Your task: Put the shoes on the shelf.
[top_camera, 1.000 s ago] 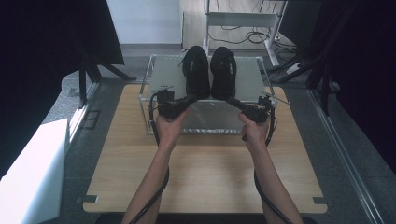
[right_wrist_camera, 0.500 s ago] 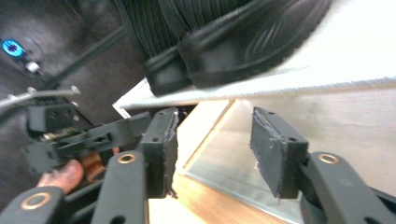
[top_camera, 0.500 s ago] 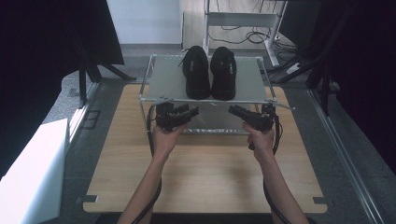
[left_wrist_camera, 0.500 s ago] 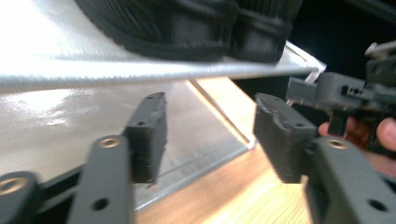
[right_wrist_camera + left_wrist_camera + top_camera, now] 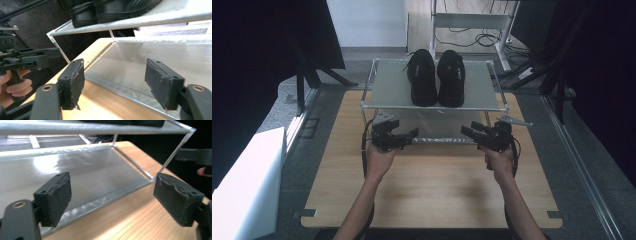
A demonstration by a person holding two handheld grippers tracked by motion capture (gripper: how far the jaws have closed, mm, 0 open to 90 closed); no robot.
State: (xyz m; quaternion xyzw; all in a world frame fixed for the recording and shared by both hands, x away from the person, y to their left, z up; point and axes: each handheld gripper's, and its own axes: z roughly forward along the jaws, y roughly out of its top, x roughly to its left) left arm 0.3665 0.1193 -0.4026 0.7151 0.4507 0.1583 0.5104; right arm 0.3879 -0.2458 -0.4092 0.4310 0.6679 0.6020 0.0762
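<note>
Two hands: a person's left hand (image 5: pixel 379 159) and right hand (image 5: pixel 502 162) over the wooden table (image 5: pixel 432 195).
Left gripper (image 5: pixel 411 135): jaws spread wide, nothing between them, pointing inward just before the rack's lower shelf (image 5: pixel 82 177).
Right gripper (image 5: pixel 467 131): likewise gaping and empty, pointing toward the left one.
Rack (image 5: pixel 432 106): metal, two-tiered, just beyond both grippers.
Shoes (image 5: pixel 436 77): black pair, side by side on the top shelf, above and behind the grippers, untouched.
</note>
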